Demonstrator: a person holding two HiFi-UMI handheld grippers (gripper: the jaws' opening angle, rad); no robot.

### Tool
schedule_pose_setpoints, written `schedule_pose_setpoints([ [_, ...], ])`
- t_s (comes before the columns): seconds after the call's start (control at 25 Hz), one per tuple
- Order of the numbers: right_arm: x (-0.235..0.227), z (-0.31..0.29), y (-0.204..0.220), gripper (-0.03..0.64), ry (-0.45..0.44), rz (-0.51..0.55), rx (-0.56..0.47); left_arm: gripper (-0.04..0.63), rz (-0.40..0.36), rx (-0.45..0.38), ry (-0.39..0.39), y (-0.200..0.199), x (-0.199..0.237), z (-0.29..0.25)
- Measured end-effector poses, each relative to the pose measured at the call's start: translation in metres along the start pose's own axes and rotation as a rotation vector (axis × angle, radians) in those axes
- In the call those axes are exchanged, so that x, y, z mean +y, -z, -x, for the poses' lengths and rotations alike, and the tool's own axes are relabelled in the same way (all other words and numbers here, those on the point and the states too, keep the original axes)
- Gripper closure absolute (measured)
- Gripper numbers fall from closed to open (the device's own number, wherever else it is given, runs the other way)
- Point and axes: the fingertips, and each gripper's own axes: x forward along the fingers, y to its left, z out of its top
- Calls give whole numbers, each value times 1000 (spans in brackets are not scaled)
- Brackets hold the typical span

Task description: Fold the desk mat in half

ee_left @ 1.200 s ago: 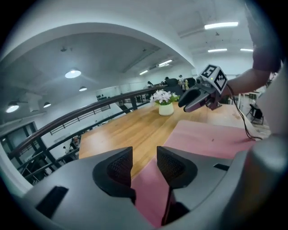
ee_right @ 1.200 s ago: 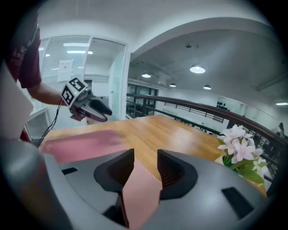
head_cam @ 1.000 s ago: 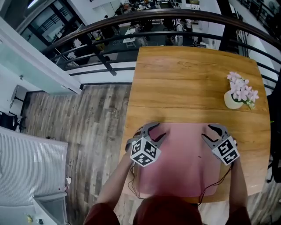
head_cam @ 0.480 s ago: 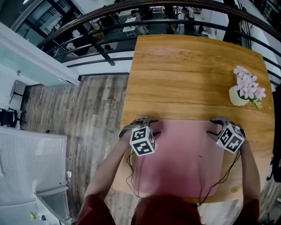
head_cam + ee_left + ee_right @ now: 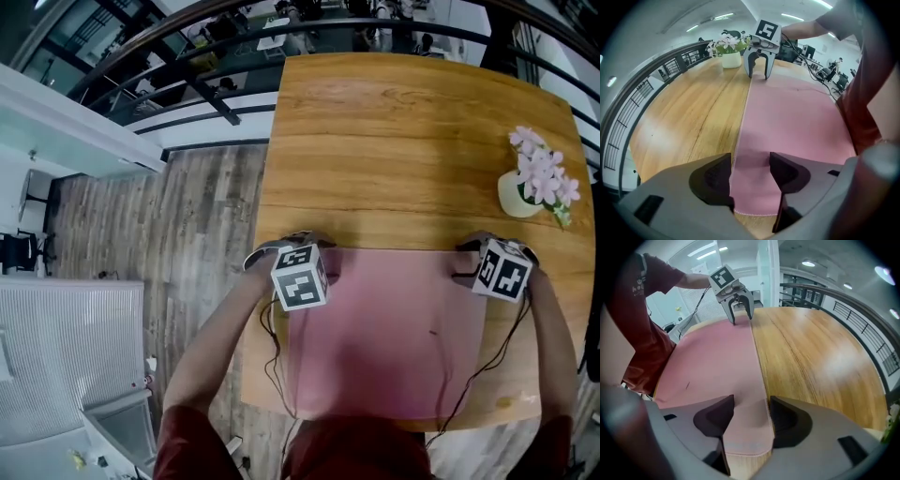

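A pink desk mat [image 5: 384, 337] lies flat on the near half of the wooden table [image 5: 394, 141]. My left gripper [image 5: 314, 255] points steeply down at the mat's far left corner. Its jaws have just been opening, and they stand open with the stitched corner of the mat [image 5: 787, 117] between them, pads apart from it. My right gripper [image 5: 466, 264] stands the same way at the far right corner. Its jaws have also just been opening and straddle that corner of the mat [image 5: 712, 362] without pressing it. Each gripper view shows its own gripper [image 5: 749, 176] [image 5: 751, 420] low over the mat.
A white vase of pink flowers [image 5: 530, 187] stands near the table's right edge. A dark railing [image 5: 216, 103] runs past the table's far side, with plank floor [image 5: 197, 244] on the left. Thin cables [image 5: 274, 366] hang from both grippers.
Both grippers have moved away from me and tipped down onto the mat's far corners. Their jaws stand wider than before.
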Motion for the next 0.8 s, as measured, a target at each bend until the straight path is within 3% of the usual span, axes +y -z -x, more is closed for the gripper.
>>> schedule_pose_setpoints([
  [0.2,-1,-2,0,365,-54,31,24,310,44,5,90,3,3,-4],
  [0.56,-2,-3,-3,379,-31,50,-4,314,32,43,80,3,4,-5],
  [0.8,3,-2,-5,406,-36,75,26,353,17,60,74,3,-1,-3],
])
